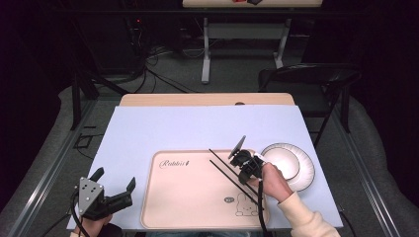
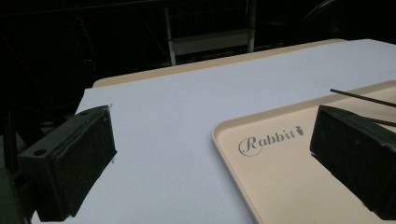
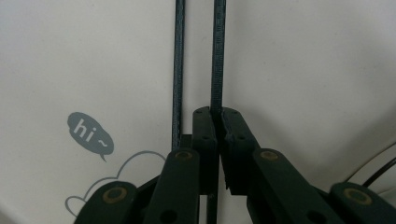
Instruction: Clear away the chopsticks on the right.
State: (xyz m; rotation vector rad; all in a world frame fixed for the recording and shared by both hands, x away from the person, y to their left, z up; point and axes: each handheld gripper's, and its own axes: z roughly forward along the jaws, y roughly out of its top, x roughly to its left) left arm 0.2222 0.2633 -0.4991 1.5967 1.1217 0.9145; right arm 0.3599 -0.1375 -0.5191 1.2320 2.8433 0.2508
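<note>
Black chopsticks (image 1: 232,170) lie on the tray (image 1: 183,197), two thin sticks nearly parallel, running from the tray's far middle down toward its near right corner beside the printed rabbit (image 1: 243,206). That slanted long axis is what the next move turns on. The right gripper (image 1: 247,168) sits over their near half, at the tray's right edge and close to the plate (image 1: 301,168). In the right gripper view its jaws are pressed together on one chopstick (image 3: 217,56), which runs straight out from between the tips — so the gripper points along the stick, not across it. The second chopstick (image 3: 179,70) lies just to the side, outside the jaws, close to the first but not touching it there.

A lift from this pinch would likely bring up one stick alone, held near its end, so it may droop or swing.

The left gripper (image 1: 116,190) rests well away, off the tray's near left corner, jaws spread wide with nothing between them; its own view looks across the bare mat (image 2: 187,107) toward the tray's "Rabbit" lettering (image 2: 271,140). The right hand is by far the nearer — the sticks' far ends reach only the tray's middle.
</note>
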